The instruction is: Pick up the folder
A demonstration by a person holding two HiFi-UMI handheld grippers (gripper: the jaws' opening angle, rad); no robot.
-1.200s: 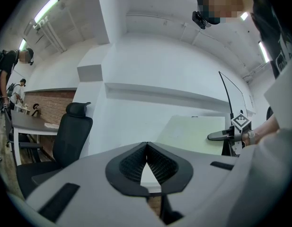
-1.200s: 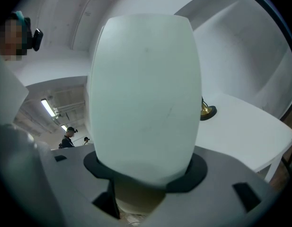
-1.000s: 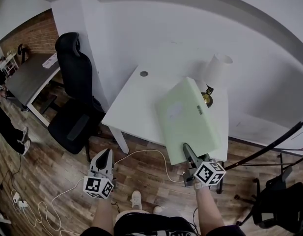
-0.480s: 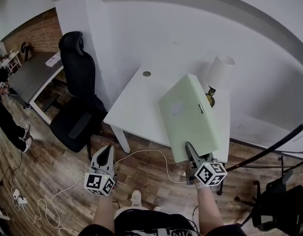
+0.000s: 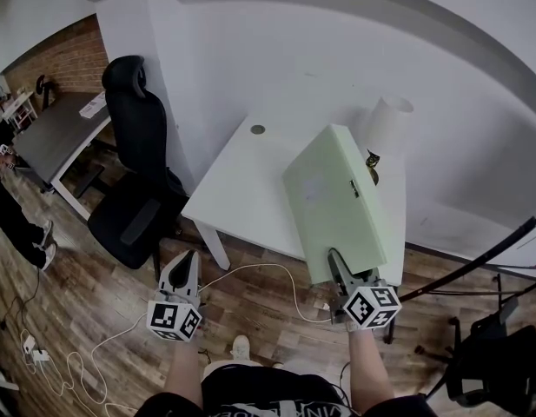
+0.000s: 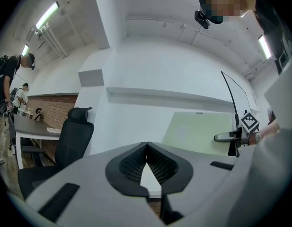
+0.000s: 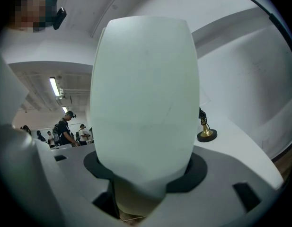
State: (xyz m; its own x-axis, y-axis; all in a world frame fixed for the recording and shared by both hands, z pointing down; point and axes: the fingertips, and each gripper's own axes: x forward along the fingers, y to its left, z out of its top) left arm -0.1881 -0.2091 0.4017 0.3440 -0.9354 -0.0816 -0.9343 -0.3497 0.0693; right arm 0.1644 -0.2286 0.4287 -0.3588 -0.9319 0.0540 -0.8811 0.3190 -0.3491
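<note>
Head view, left to right: black high-back office chair [image 5: 133, 172] sits ahead-left of the left gripper [image 5: 186, 263]. That gripper hangs over the brown wood floor [image 5: 120, 302], short of the white rectangular table [image 5: 237, 185]. Left gripper view shows its jaws closed tip to tip, nothing between. Right gripper [image 5: 336, 261] clamps the near edge of the pale green flat folder [image 5: 335, 200], jaws spread wide around it. Folder runs ahead from that gripper over the table, tilted; can't tell if its far edge touches. White-shaded lamp [image 5: 385, 122] stands just past the folder's far end, ahead-right.
</note>
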